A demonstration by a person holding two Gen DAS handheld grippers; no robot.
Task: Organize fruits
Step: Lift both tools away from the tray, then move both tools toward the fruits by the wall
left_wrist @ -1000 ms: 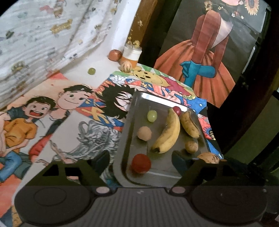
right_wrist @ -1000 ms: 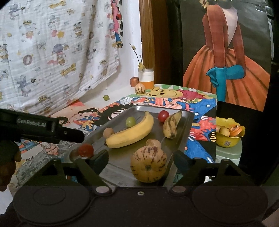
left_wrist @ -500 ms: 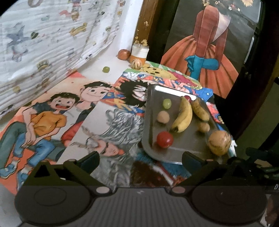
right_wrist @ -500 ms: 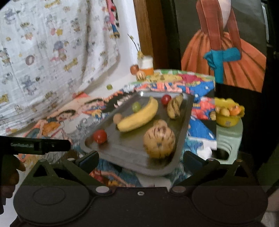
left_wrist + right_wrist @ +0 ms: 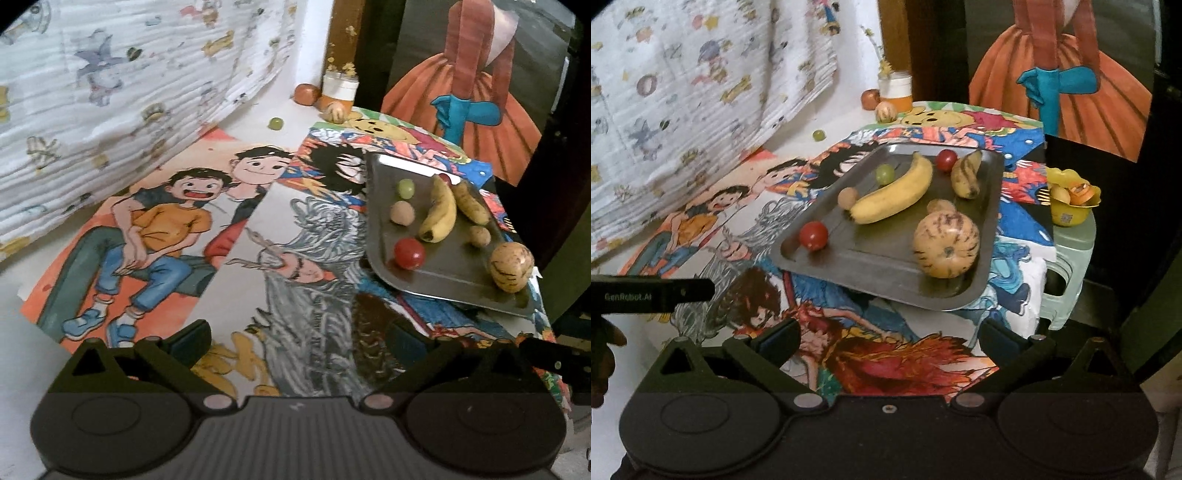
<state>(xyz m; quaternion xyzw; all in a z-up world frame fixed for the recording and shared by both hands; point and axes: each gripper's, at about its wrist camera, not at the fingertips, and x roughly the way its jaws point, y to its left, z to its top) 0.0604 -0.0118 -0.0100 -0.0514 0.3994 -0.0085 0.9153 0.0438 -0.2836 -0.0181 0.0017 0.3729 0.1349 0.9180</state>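
Observation:
A steel tray (image 5: 886, 273) lies on a cartoon-printed cloth and holds a yellow banana (image 5: 894, 194), a spotted banana (image 5: 966, 175), a striped yellow melon (image 5: 945, 245), two red tomatoes (image 5: 813, 235), a green grape (image 5: 884, 173) and two small brown fruits (image 5: 847, 196). The tray also shows in the left wrist view (image 5: 454, 277) at the right. My left gripper (image 5: 299, 343) is open and empty, well short of the tray. My right gripper (image 5: 886, 341) is open and empty in front of the tray's near edge.
At the back by the wall stand a white jar (image 5: 895, 88), a reddish fruit (image 5: 870, 99), a striped fruit (image 5: 886, 111) and a loose green grape (image 5: 819, 134). A yellow bowl (image 5: 1071, 201) of fruit sits on a pale green stool (image 5: 1067, 266) at right.
Both grippers have drawn back and up from the tray, so it looks smaller and farther. The fruit on the tray has not moved. Both grippers stay open.

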